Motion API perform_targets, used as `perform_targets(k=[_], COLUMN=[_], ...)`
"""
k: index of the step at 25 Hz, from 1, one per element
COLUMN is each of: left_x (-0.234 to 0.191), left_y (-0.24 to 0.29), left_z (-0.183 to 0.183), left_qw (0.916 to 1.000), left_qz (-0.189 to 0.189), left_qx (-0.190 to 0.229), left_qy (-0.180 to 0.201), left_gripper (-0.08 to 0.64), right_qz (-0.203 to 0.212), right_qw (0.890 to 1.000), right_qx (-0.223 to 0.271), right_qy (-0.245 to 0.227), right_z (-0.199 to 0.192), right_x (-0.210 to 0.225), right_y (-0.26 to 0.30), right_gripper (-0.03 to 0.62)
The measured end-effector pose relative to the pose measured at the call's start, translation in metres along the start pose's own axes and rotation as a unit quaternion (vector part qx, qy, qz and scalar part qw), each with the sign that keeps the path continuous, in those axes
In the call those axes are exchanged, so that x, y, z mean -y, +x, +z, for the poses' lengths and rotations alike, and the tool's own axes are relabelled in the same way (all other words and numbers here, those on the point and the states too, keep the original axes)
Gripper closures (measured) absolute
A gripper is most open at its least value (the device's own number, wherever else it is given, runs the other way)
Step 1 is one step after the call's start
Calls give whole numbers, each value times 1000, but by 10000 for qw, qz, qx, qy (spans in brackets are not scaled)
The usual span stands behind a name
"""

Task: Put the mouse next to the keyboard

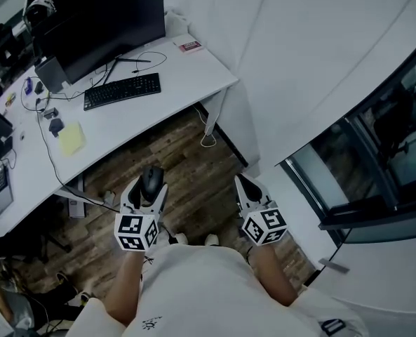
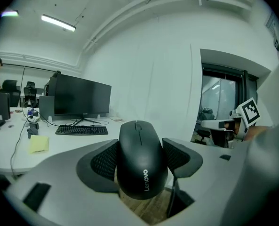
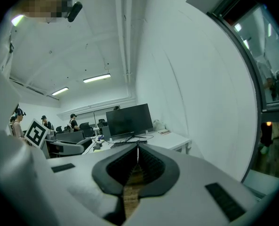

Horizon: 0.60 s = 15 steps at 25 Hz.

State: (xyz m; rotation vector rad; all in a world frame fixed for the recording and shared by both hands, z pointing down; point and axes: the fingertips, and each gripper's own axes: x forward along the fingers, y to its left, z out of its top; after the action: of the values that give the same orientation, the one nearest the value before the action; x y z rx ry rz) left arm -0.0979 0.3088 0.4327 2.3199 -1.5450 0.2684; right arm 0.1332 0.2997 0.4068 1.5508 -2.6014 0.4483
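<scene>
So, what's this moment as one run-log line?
left gripper: shut on black computer mouse | right gripper: shut, empty | black keyboard: on white desk, ahead

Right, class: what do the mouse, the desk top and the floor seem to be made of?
Mouse: likely matte black plastic, smooth moulded shell. Desk top: probably white laminate, flat, even sheen. Floor: wood or wood-look planks, grain and seams.
</scene>
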Motion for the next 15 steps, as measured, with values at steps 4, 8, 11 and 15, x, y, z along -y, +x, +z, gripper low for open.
perform_targets(k=[4,8,11,15], left_x=[-6,-13,-16,-24], left_y=[-2,-6,-11,-16], left_z=[0,-2,-5,-9], left_qw=[10000,9999,9998,9998], left_qz=[-73,-136,-201,-215], left_qx=[37,44,44,36], left_qy=[17,3,4,4], left_gripper=[258,258,258,258], right_qz=[-12,-45,-102,-142], right_qw=[10000,9999,9999,9998], right_qx=[-18,-36,-13,-21], right_qy=[-65,-110,-139,-152], right_z=[-2,-4,-4,-7], right_x=[-12,-23,-30,-39], right_y=[5,8,8,8], right_gripper=[572,573,572,572])
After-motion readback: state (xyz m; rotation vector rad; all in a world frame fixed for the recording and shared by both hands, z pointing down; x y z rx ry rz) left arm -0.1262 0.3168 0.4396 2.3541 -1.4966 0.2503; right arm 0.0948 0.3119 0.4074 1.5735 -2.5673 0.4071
